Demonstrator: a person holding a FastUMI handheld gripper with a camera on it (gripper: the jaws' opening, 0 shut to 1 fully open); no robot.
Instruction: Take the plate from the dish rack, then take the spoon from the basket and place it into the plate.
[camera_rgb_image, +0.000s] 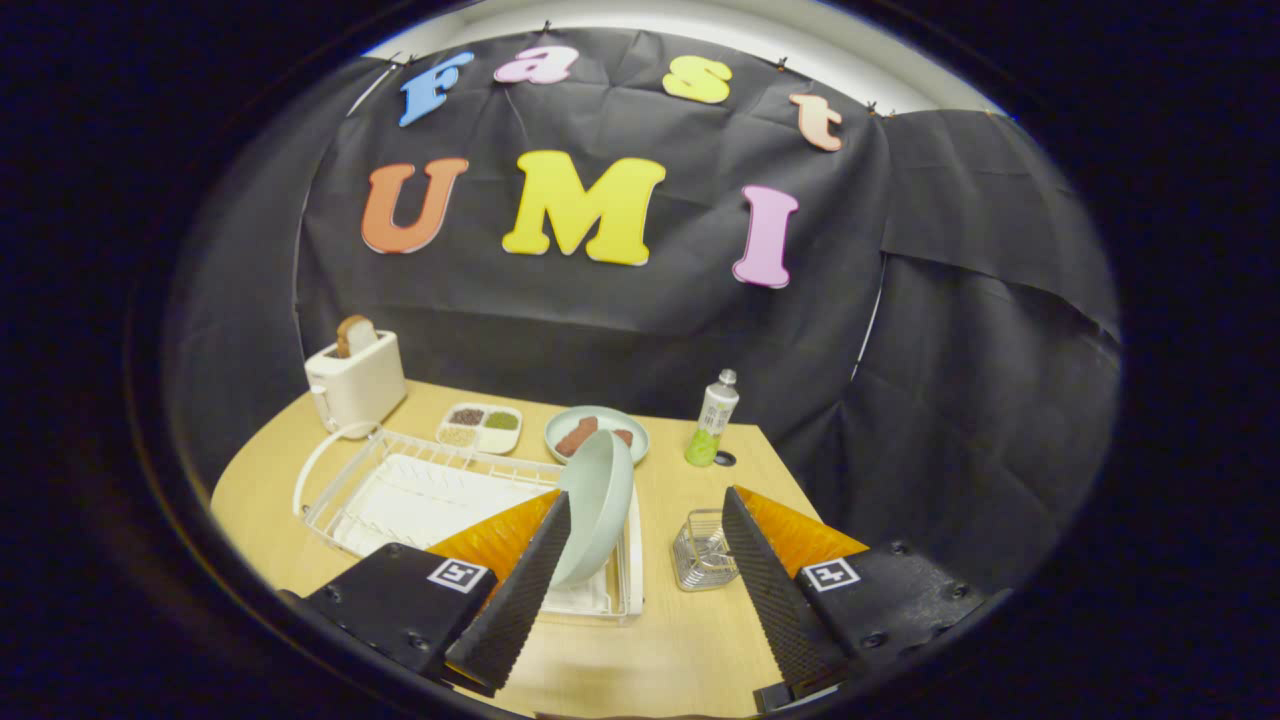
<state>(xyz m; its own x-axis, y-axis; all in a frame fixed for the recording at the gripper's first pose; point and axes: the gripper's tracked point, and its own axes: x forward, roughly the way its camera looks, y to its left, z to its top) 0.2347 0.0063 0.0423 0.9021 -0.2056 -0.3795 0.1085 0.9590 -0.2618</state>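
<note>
A pale green plate (600, 500) stands on edge, tilted, at the right end of the white wire dish rack (420, 497). My gripper (646, 495) is open above the table. The left fingertip (555, 520) overlaps the plate's left rim; I cannot tell if it touches. The right fingertip (737, 510) is well clear of the plate. A small wire basket (700, 550) sits on the table right of the rack, just inside the right finger. I cannot make out the spoon in the basket.
At the back of the wooden table (660, 640) stand a white toaster (355, 390) with a bread slice, a divided dish of grains (480, 428), a green plate with brown food (597, 436) and a small bottle (712, 420).
</note>
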